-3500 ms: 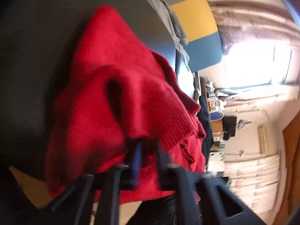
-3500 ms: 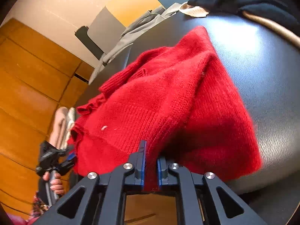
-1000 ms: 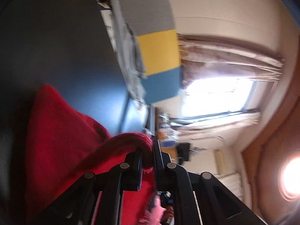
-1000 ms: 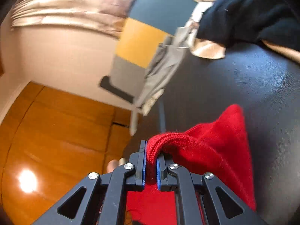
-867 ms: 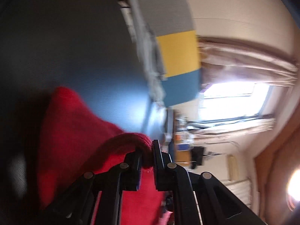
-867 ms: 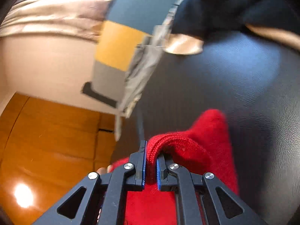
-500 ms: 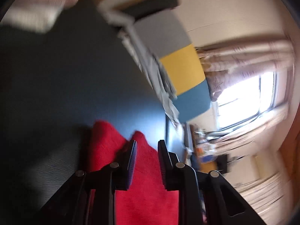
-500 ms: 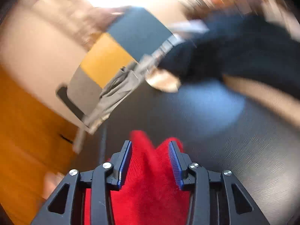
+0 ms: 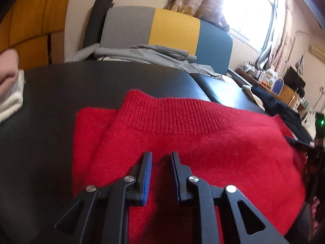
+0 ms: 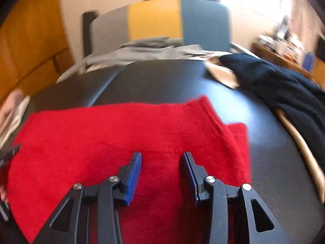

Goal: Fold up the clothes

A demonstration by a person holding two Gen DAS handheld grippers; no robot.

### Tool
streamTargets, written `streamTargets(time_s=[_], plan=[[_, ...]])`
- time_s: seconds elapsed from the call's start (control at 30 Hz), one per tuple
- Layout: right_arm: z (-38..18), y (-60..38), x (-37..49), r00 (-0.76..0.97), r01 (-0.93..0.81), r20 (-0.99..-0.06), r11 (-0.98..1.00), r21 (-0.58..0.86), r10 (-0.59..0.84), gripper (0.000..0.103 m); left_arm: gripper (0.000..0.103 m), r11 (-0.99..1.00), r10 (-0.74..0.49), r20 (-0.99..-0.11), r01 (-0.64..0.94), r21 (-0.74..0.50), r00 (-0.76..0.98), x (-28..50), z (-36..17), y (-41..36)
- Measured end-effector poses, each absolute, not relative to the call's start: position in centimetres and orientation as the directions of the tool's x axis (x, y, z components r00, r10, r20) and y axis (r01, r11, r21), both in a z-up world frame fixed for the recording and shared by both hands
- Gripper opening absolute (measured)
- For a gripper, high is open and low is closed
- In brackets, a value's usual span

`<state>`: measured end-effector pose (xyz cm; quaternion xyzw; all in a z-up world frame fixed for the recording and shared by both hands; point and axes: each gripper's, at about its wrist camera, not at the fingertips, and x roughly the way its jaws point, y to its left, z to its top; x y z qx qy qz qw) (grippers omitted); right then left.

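A red knit sweater (image 9: 203,148) lies folded flat on the black table (image 9: 50,122), its ribbed band toward the far side. My left gripper (image 9: 160,158) hovers open over the sweater's near left part, nothing between its fingers. In the right wrist view the same sweater (image 10: 113,134) spreads across the table, a lower layer poking out at its right edge. My right gripper (image 10: 162,160) stands open above it, jaws wide apart and empty.
A chair with a grey, yellow and blue back (image 9: 162,30) stands beyond the table, grey clothes (image 9: 146,55) draped over it. A dark navy garment (image 10: 280,81) lies at the table's right. Folded pale clothes (image 9: 8,89) sit at the left edge.
Both grippers were shut on the sweater's folded edge a second ago and carried it forward over the table. They have let go, opened, and drawn back level above the flat sweater.
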<state>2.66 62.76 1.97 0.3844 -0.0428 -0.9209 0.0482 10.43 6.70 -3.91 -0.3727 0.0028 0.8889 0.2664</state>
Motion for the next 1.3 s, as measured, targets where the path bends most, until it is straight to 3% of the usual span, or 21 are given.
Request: streamTargets(time_s=[0.07, 0.27, 0.3, 0.37, 0.53, 0.7, 0.87, 1.3], plan=[[1.8, 63.6, 2.3, -0.705, 0.020, -0.699, -0.989, 0.147, -0.118, 0.035, 0.019, -0.859, 0.462, -0.668, -0.481, -0.174, -0.584, 9.9, -4.0, 7.1], [3.0, 64.1, 1.8, -0.691, 0.021, -0.703, -0.976, 0.215, -0.169, 0.039, 0.019, -0.870, 0.434, -0.707, -0.463, -0.168, -0.559, 8.3, -2.6, 8.6], [3.6, 64.5, 2.9, -0.694, 0.007, -0.693, -0.965, 0.262, -0.193, 0.040, 0.019, -0.866, 0.449, -0.695, -0.467, -0.182, -0.562, 9.2, -2.1, 8.7], [4.6, 64.5, 5.2, -0.707, 0.005, -0.676, -0.956, 0.292, -0.210, 0.059, 0.019, -0.839, 0.507, -0.654, -0.497, -0.223, -0.562, 11.2, -1.3, 8.9], [4.8, 62.5, 8.9, -0.700, -0.004, -0.703, -0.983, 0.184, -0.129, 0.064, 0.021, -0.739, 0.634, -0.589, -0.615, -0.273, -0.501, 16.3, -0.5, 12.1], [3.7, 60.9, 9.5, -0.680, 0.000, -0.732, -0.998, 0.062, -0.045, 0.069, 0.021, -0.683, 0.644, -0.645, -0.690, -0.242, -0.412, 19.1, -2.2, 15.6], [2.7, 59.3, 9.3, -0.698, -0.030, -0.715, -0.999, -0.014, 0.031, 0.095, 0.026, -0.689, 0.623, -0.646, -0.701, -0.185, -0.441, 20.1, -2.7, 16.2], [2.0, 58.1, 9.3, -0.722, -0.112, -0.684, -0.993, -0.026, 0.099, 0.103, 0.030, -0.709, 0.596, -0.638, -0.693, -0.131, -0.488, 20.9, -3.5, 16.6]])
